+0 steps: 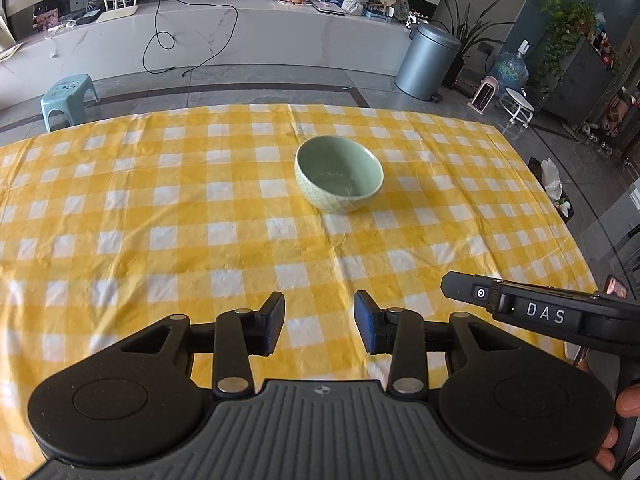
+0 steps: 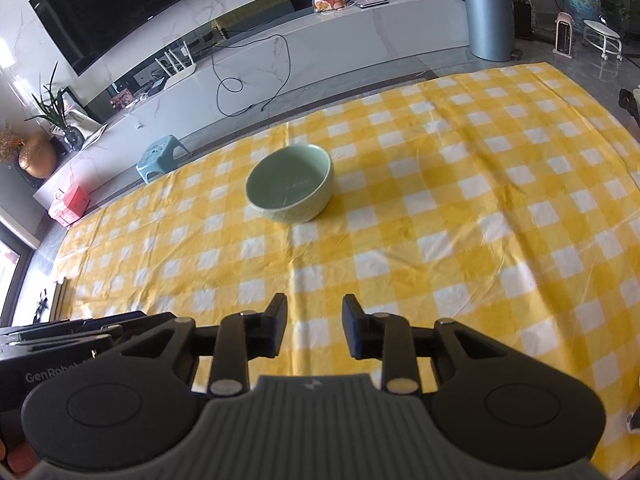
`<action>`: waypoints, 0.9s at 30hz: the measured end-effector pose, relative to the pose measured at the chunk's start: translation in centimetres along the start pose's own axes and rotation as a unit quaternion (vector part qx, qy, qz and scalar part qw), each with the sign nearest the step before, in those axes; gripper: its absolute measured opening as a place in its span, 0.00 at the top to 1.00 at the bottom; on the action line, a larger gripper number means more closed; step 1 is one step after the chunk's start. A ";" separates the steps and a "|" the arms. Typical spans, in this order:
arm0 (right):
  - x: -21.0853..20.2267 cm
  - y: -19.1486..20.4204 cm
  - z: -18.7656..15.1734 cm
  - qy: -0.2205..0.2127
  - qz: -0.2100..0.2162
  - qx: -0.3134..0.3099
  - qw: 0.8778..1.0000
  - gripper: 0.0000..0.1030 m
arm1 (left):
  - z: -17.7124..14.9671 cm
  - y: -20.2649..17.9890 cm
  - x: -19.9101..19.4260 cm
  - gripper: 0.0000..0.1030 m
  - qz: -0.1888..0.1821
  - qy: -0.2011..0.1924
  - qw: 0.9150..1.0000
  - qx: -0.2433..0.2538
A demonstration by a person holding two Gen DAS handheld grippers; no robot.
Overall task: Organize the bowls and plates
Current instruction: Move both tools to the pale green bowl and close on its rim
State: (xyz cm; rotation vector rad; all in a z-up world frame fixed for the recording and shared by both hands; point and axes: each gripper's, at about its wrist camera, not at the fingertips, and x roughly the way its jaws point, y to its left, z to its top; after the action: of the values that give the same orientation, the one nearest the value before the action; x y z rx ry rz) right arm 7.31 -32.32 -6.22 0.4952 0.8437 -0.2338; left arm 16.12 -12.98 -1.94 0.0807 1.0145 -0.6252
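— Where is the green bowl [image 1: 339,180] sitting relative to the tongs?

— Ahead of both, upright on the checked tablecloth [image 1: 160,220], well apart from either. It is lying slightly right of the left gripper [image 1: 320,324] and slightly left of the right gripper [image 2: 315,328], so neither is looking clearly nearer. Being round, it has no long axis.

— And the jaws?

— Both are standing partly open, gripping nothing, touching nothing.

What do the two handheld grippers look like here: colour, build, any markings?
Both the left gripper and right gripper are matte black, with silver-riveted linkage arms, round side discs and a ribbed grey centre plate bearing a small emblem. White lettering reads "DAS" on the right unit and "GenRobo..." on the left. No sleeves show.
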 end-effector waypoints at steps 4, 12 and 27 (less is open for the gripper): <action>1.5 -0.5 1.9 -0.008 -0.008 0.006 1.000 0.71 | 2.2 0.3 1.6 0.57 -0.008 -0.011 1.000 -0.009; 5.3 0.0 6.0 -0.017 -0.012 0.007 1.000 0.71 | 6.4 1.4 5.9 0.57 -0.005 -0.021 0.999 -0.041; 14.0 -0.6 9.0 0.015 -0.026 0.038 0.999 0.76 | 8.6 2.3 14.0 0.75 -0.004 0.018 0.998 -0.055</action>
State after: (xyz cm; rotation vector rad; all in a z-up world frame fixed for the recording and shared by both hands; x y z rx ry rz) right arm 22.03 -37.46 -12.03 0.5487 0.8796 -0.3087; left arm 29.04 -20.32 -9.15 -0.0094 1.0832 -0.5752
